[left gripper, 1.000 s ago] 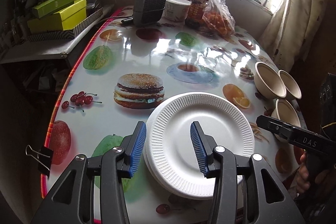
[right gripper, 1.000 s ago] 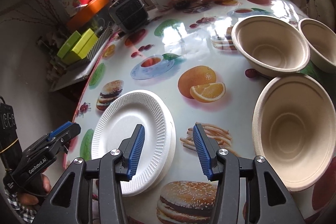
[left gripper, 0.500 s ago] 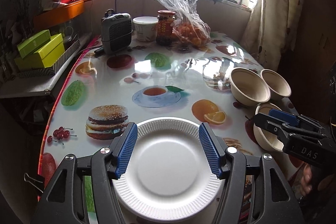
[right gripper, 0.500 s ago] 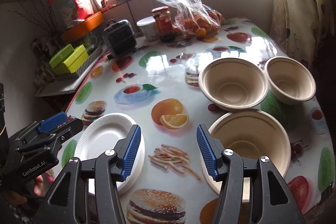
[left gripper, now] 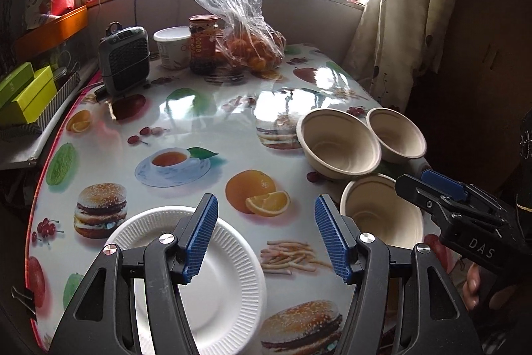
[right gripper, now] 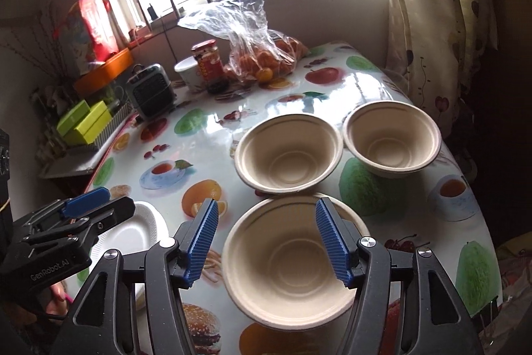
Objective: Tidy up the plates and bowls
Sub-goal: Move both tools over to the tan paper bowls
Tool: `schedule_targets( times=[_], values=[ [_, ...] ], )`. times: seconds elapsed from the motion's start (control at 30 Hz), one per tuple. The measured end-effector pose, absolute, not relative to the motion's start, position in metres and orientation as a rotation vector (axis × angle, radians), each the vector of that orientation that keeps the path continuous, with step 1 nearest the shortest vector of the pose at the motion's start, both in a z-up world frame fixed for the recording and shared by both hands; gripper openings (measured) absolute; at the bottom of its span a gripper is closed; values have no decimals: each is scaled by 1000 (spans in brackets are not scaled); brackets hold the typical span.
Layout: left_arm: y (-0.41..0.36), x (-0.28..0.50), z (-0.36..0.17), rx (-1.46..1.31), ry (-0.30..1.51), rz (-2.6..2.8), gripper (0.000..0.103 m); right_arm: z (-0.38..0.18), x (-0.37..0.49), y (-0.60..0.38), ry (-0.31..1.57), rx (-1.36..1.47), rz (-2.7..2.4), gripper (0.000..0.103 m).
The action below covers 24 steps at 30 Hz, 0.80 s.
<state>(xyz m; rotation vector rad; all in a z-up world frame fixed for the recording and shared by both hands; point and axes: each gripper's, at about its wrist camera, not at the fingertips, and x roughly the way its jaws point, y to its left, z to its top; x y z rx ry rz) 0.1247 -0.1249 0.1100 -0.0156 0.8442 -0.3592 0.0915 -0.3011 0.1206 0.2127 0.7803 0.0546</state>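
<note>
A stack of white plates (left gripper: 212, 275) lies at the table's (left gripper: 206, 108) near left edge, and three tan bowls (right gripper: 292, 258) cluster along its right edge. The left gripper (left gripper: 266, 238) hangs above the tabletop just right of the plates, jaws apart and empty. The right gripper (right gripper: 266, 238) hangs above the nearest bowl, its jaws just widened, nothing clamped.

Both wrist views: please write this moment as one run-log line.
left gripper: open, empty | right gripper: opening, empty, above near bowl | plates: stacked | bowls: three, unstacked
</note>
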Motion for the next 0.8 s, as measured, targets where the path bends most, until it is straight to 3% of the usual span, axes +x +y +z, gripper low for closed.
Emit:
schedule_targets(
  times=[0.63,0.8],
  values=[
    [-179,192,96,-93,970,-380,62,108,124,-367,818,250,57,63],
    [-181,221,96,-115,989,-368,62,107,132,-366,819,249,78,58]
  ],
)
